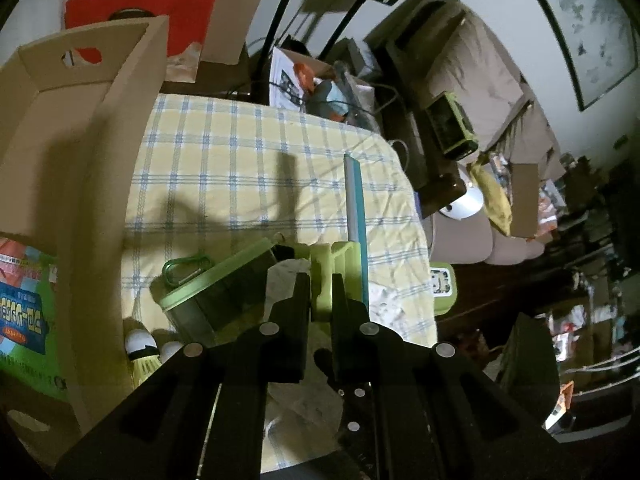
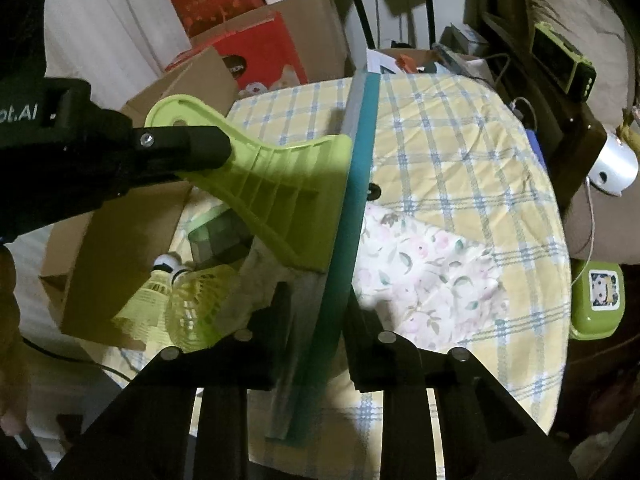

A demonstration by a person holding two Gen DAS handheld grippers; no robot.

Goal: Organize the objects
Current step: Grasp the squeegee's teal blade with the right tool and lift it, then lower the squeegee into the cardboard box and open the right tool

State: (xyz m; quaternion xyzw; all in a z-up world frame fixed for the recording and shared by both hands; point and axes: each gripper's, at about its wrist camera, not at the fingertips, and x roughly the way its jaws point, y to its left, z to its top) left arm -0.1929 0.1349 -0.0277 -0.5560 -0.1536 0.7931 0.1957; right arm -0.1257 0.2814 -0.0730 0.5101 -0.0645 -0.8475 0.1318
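A lime-green squeegee (image 2: 280, 184) with a teal and grey blade (image 2: 352, 208) hangs above the checked table. My left gripper (image 1: 321, 292) is shut on its green handle (image 1: 322, 280); the blade (image 1: 355, 216) sticks up beyond the fingers. In the right wrist view that left gripper (image 2: 176, 152) comes in from the left, gripping the handle. My right gripper (image 2: 316, 320) is shut on the lower part of the blade. An open cardboard box (image 1: 80, 152) stands at the left.
On the yellow checked tablecloth (image 1: 240, 160) lie a green-lidded container (image 1: 216, 284), a green carabiner (image 1: 184, 270), yellow shuttlecocks (image 2: 176, 300) and a floral cloth (image 2: 424, 264). A green case (image 2: 596, 300) sits off the right edge. Boxes crowd the far side.
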